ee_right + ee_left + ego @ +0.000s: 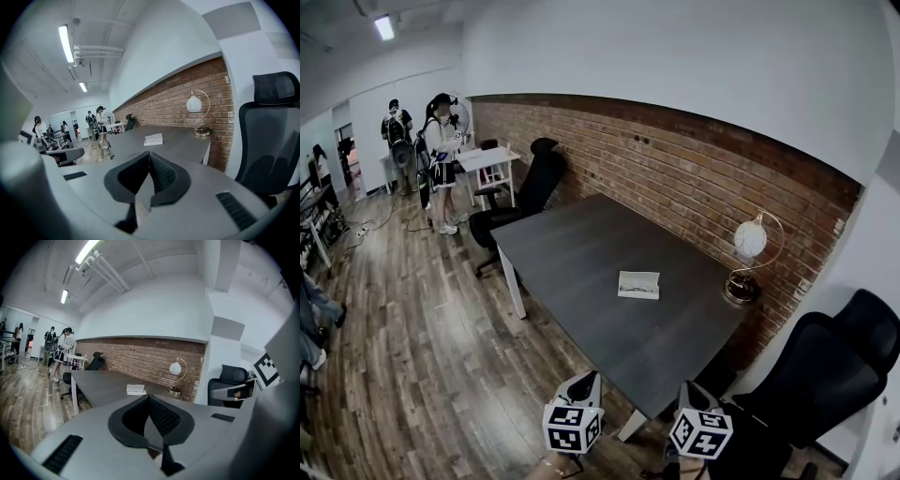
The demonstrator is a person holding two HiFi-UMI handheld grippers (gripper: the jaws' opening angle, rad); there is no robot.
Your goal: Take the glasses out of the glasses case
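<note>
Left gripper [586, 384] and right gripper [692, 394] hover well short of glasses case [638, 284].

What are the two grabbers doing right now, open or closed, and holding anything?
Left gripper: closed, holding nothing.
Right gripper: closed, holding nothing.

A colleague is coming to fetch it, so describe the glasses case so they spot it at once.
Find the dark grey table against the brick wall. Near the end with the globe lamp lies the glasses case. It is the only flat, pale rectangle there; the lamp stands upright by the wall.
</note>
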